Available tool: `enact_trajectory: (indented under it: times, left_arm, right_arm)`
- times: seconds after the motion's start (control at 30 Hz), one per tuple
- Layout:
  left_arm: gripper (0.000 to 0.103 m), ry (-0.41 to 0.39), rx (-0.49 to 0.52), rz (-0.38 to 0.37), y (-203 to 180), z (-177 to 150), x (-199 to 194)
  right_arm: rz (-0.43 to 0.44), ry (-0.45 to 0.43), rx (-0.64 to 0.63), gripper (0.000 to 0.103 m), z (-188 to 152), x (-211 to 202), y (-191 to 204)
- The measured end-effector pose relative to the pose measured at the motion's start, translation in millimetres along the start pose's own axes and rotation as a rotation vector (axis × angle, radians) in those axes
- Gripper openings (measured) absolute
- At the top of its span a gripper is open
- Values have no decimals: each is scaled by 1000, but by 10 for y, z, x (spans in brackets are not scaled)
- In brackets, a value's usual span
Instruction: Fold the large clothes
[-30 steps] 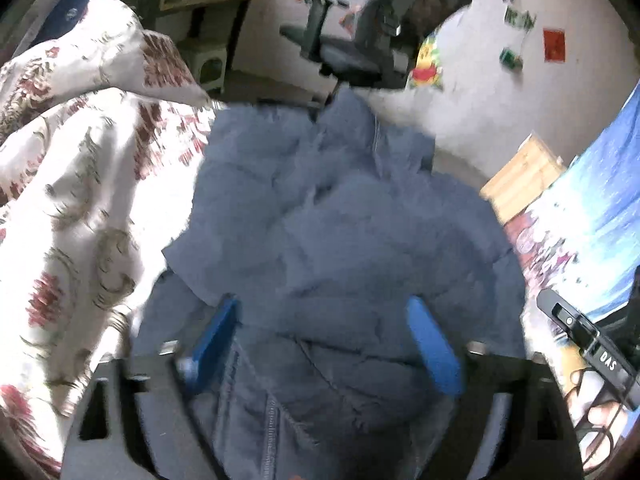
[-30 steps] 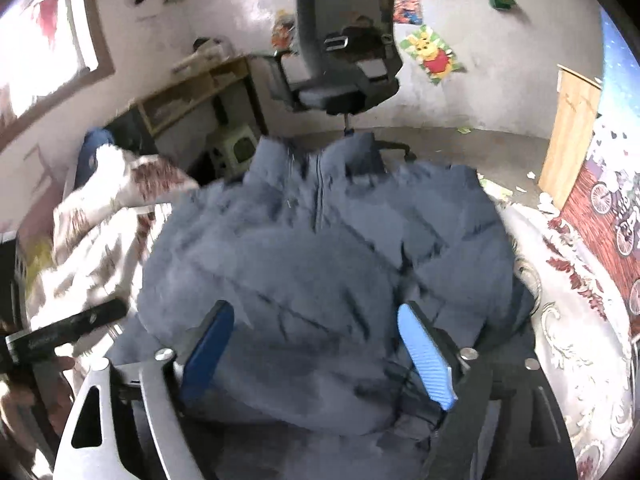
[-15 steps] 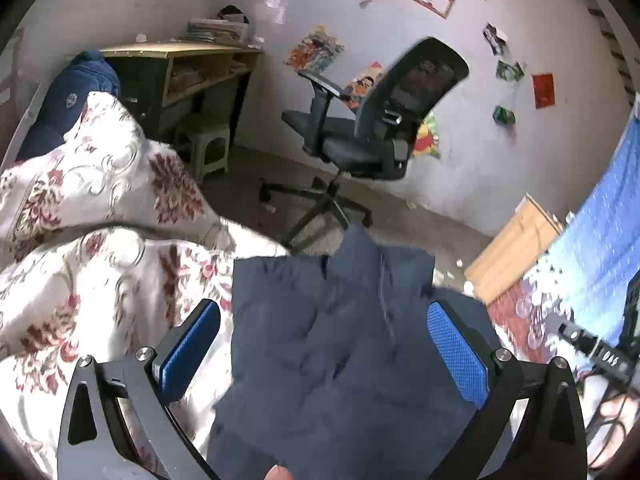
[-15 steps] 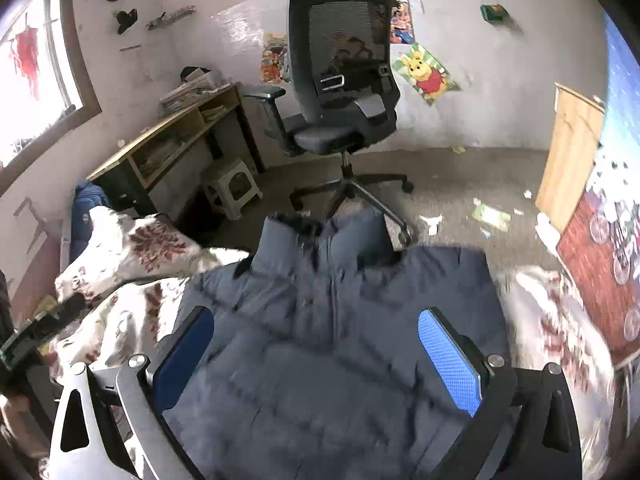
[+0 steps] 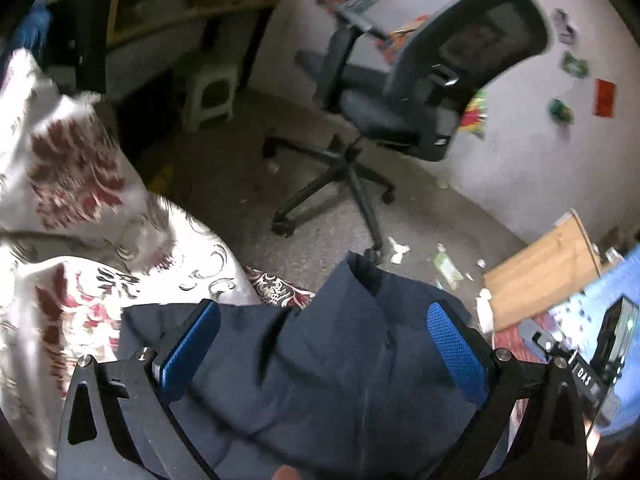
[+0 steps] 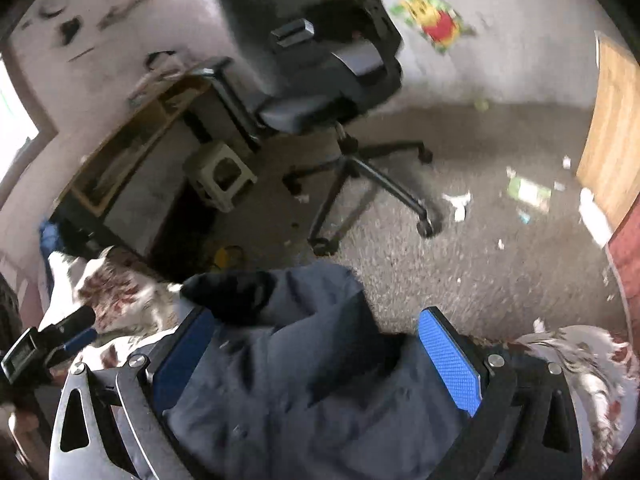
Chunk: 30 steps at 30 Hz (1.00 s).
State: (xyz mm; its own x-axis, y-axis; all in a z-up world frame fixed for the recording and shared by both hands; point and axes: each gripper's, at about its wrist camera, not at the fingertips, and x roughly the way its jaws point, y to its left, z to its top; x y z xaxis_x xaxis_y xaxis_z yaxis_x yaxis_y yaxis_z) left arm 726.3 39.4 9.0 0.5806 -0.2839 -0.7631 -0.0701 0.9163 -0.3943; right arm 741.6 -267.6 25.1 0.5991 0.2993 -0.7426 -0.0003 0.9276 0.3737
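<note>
A large navy padded jacket [image 5: 328, 364] lies on a bed with a white, red-flowered cover [image 5: 80, 292]. Its collar end points toward the bed's far edge. My left gripper [image 5: 324, 352] is open, its blue pads spread wide above the jacket's collar area. My right gripper [image 6: 316, 356] is open too, hovering over the same jacket [image 6: 304, 384] near its collar [image 6: 236, 292]. Neither holds any cloth. Each gripper's body shows at the edge of the other's view.
Beyond the bed's edge is a carpeted floor with paper scraps [image 6: 460, 204]. A black office chair [image 5: 404, 108] stands there, with a small stool [image 6: 222, 172] and a wooden desk [image 5: 180, 4] to the left. A wooden board [image 5: 548, 264] leans at the right.
Both grippers have pulled back and tilted up from the jacket. The jacket filled both views a second ago; now only its collar end shows, and the floor and chair fill the view.
</note>
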Motion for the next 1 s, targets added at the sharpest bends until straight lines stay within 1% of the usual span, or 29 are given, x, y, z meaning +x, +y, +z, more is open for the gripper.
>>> enact_trajectory:
  times: [0.07,0.1,0.13,0.17,0.2,0.27,0.3,0.37,0.43,0.47,0.5,0.53,0.57,0.6,0.63,0.67,0.7,0.73,0.8,0.87,1.0]
  left_arm:
    - [102,5,-12,39,4,19,263]
    - [102,10,-11,47,8,19,352]
    - [101,13,-7,47,9,11,411]
    - [101,23,3,52,8,3,529]
    - [101,27,10,57,-2,-2,585]
    - [101,13,29,58,-24,-19,694]
    - [100,11,34,55,-39,-32,726]
    - [95,22,37,46,-53,-28,831]
    - [81,38,33,38,-80,-20,918]
    - [77,49,35,22,-85,-15,978]
    - [69,53,38,21,-110,-9,1012]
    - [60,58,41,23,-122,-11,1048]
    - [53,69,41,25,-127,-15,1092]
    - [34,77,34,22,-138,-14,1114]
    - [25,88,21,9,-132,-21,1131]
    - [22,88,9,7,-117,-28,1132]
    - [15,74,6,8,-113,-38,1104]
    - [13,57,11,-5,-131,-45,1066]
    - [10,-11,31,-73,-132,-95,875]
    - [8,-56,39,-129,-94,-149,671]
    - [6,-78,14,-236,8,-186,301]
  right_arm:
    - [15,40,48,103,39,246,-180]
    - [29,62,71,102,51,359,-260]
    - [43,82,93,101,54,463,-326]
    - [55,95,105,96,60,538,-373]
    - [69,108,109,91,65,630,-412]
    - [76,120,88,89,95,744,-427]
    - [77,120,79,86,104,755,-412]
    - [89,120,61,83,147,839,-390]
    - [103,134,58,78,163,916,-365]
    - [113,146,57,73,164,969,-359]
    - [117,159,55,70,160,1019,-344]
    - [116,174,56,61,143,1071,-352]
    - [118,185,55,49,139,1104,-358]
    - [115,185,58,36,128,1121,-369]
    - [117,173,62,30,122,1115,-380]
    - [116,160,63,16,117,1099,-384]
    - [115,154,61,12,123,1087,-376]
    - [117,144,50,11,111,1040,-359]
    - [118,109,20,8,113,927,-306]
    - [142,70,-11,7,89,719,-253]
    - [210,-11,-74,7,1,132,-150]
